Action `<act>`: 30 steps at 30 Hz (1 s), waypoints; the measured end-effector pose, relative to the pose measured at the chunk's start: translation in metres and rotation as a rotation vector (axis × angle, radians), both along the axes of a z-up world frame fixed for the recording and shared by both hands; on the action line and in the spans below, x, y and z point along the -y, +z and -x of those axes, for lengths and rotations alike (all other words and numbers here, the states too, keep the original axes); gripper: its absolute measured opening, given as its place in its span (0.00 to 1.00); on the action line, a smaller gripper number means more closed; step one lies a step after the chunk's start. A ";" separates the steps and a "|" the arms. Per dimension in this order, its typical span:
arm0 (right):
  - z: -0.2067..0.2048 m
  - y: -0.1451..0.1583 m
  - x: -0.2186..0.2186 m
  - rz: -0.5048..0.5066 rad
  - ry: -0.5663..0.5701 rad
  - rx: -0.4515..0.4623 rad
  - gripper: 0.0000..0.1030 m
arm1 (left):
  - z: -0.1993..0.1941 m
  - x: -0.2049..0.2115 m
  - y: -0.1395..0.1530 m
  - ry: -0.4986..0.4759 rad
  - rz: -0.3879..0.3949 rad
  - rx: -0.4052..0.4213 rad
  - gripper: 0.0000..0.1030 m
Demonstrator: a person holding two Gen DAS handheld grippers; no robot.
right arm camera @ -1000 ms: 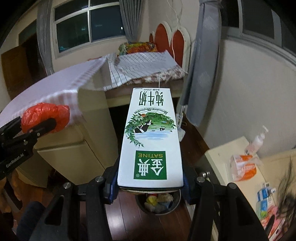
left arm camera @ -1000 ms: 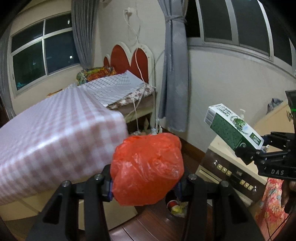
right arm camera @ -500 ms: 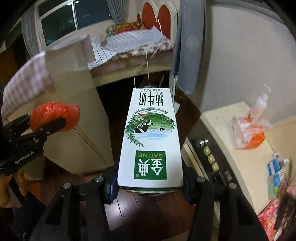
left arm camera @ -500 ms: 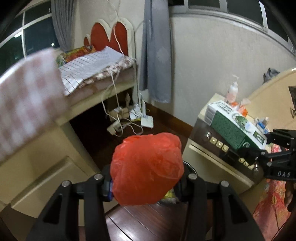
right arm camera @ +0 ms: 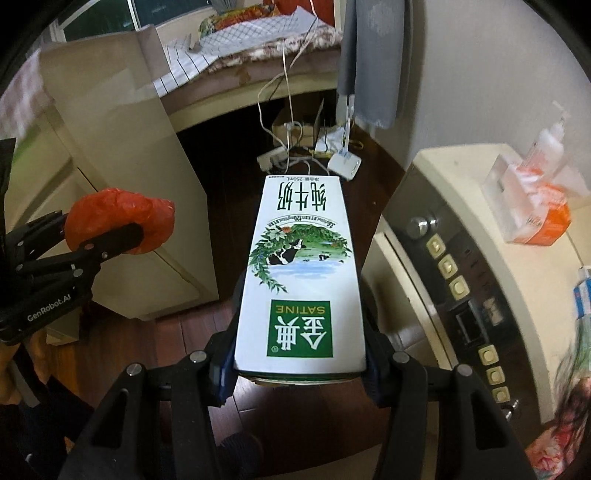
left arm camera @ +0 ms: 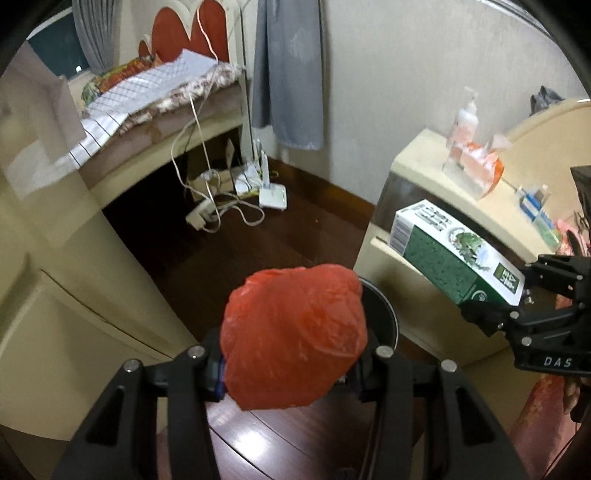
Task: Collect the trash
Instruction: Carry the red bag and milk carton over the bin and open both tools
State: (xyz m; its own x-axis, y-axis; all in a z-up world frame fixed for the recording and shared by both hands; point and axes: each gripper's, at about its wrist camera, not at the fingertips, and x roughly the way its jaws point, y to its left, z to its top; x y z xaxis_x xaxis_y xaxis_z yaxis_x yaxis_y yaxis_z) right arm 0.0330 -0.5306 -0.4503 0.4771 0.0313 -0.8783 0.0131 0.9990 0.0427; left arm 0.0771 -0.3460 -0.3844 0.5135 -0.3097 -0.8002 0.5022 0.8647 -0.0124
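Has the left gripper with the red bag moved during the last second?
Yes. The left gripper, shut on the red bag, moved down and tilted toward the floor; the bed climbed upward in its view.

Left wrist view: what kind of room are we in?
Most likely a bedroom at home. A bed with a red heart-shaped headboard and patterned bedding stands at the back, a grey curtain hangs by the wall, and a bedside cabinet carries a pump bottle and tissues.
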 end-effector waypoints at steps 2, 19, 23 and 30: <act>-0.005 -0.013 0.001 0.003 0.006 -0.015 0.54 | -0.004 0.003 -0.011 0.005 0.001 -0.019 0.48; -0.035 -0.128 0.004 0.066 0.163 -0.182 0.54 | -0.030 0.037 -0.117 -0.055 -0.065 -0.210 0.48; -0.045 -0.155 -0.006 0.150 0.245 -0.188 0.66 | -0.040 0.042 -0.139 -0.066 -0.064 -0.261 0.75; -0.051 -0.176 0.003 0.209 0.204 -0.253 1.00 | -0.041 0.028 -0.137 -0.035 -0.126 -0.217 0.94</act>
State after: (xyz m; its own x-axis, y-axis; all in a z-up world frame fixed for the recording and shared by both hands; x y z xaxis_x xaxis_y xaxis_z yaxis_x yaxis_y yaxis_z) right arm 0.0845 -0.5337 -0.6265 0.2469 -0.0891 -0.9649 -0.2030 0.9689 -0.1414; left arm 0.1179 -0.3737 -0.5213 0.3158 -0.2150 -0.9241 0.5296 0.8481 -0.0164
